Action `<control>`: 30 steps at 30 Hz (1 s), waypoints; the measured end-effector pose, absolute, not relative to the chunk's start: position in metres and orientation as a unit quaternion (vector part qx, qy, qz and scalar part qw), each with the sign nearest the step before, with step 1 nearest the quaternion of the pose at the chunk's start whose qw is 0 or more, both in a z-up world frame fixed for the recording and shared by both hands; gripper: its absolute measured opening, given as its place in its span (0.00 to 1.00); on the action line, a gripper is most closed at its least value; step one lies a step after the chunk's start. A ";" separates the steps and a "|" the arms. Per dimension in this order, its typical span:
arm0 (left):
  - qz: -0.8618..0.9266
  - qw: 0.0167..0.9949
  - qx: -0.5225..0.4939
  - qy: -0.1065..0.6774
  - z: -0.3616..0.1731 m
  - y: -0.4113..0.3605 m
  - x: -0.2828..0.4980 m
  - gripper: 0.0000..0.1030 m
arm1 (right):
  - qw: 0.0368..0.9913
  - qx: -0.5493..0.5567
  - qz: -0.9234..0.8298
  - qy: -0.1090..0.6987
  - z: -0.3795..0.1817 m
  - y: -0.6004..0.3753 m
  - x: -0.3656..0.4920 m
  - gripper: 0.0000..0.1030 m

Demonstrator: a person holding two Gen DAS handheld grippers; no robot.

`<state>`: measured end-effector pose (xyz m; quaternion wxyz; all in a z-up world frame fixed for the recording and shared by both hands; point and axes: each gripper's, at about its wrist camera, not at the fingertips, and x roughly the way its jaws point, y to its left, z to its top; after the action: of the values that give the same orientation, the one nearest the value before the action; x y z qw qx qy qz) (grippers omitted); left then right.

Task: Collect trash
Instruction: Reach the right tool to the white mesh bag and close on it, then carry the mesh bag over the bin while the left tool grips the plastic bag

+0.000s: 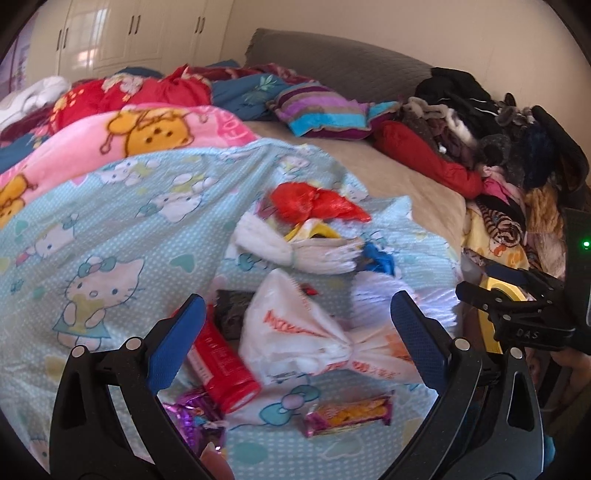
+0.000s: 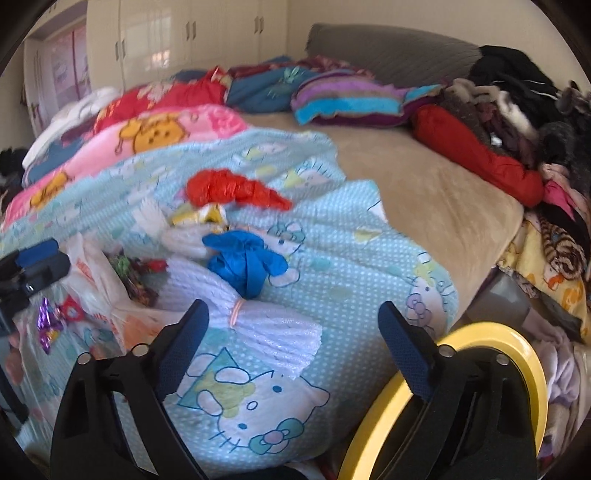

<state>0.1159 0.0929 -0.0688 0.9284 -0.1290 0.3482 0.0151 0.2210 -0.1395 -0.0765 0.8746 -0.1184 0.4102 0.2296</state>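
Trash lies on a light blue cartoon-cat blanket (image 1: 110, 229). My left gripper (image 1: 297, 306) is open above a white plastic bag with orange print (image 1: 306, 332). Beside the bag lie a red tube (image 1: 221, 365), a purple foil wrapper (image 1: 192, 413) and a snack bar wrapper (image 1: 351, 410). Farther back are a red bag (image 1: 317, 203), a white foam net (image 1: 295, 251) and a blue bag (image 1: 378, 258). My right gripper (image 2: 293, 314) is open over a white foam bundle (image 2: 266, 325) tied with a pink band, just before the blue bag (image 2: 247, 266).
A yellow-rimmed bin (image 2: 517, 354) stands by the bed's near right edge. A pink blanket (image 1: 155, 133) and a striped pillow (image 1: 321, 110) lie behind. A heap of clothes (image 1: 498, 155) fills the right side. The grey headboard (image 1: 332, 59) and white wardrobes (image 1: 129, 33) are at the back.
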 end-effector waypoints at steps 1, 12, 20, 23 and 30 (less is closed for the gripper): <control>0.016 0.926 -0.132 0.353 -0.072 0.096 0.116 0.89 | 0.871 -0.121 0.231 0.415 -0.079 -0.138 0.224 0.76; 0.000 0.906 -0.168 0.389 -0.097 0.113 0.120 0.59 | 0.825 -0.123 0.281 0.474 -0.114 -0.126 0.243 0.45; -0.010 0.908 -0.164 0.385 -0.096 0.105 0.122 0.31 | 0.828 -0.099 0.287 0.471 -0.116 -0.135 0.230 0.16; -0.012 0.910 -0.164 0.380 -0.093 0.103 0.120 0.24 | 0.836 -0.082 0.286 0.461 -0.111 -0.142 0.223 0.14; -0.019 0.922 -0.158 0.352 -0.075 0.097 0.108 0.15 | 0.854 -0.051 0.286 0.432 -0.092 -0.154 0.202 0.13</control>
<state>0.1077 0.0966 -0.0745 0.9223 -0.1576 0.3523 -0.0190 0.2021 -0.1537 -0.0919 0.8536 -0.0510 0.4320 0.2865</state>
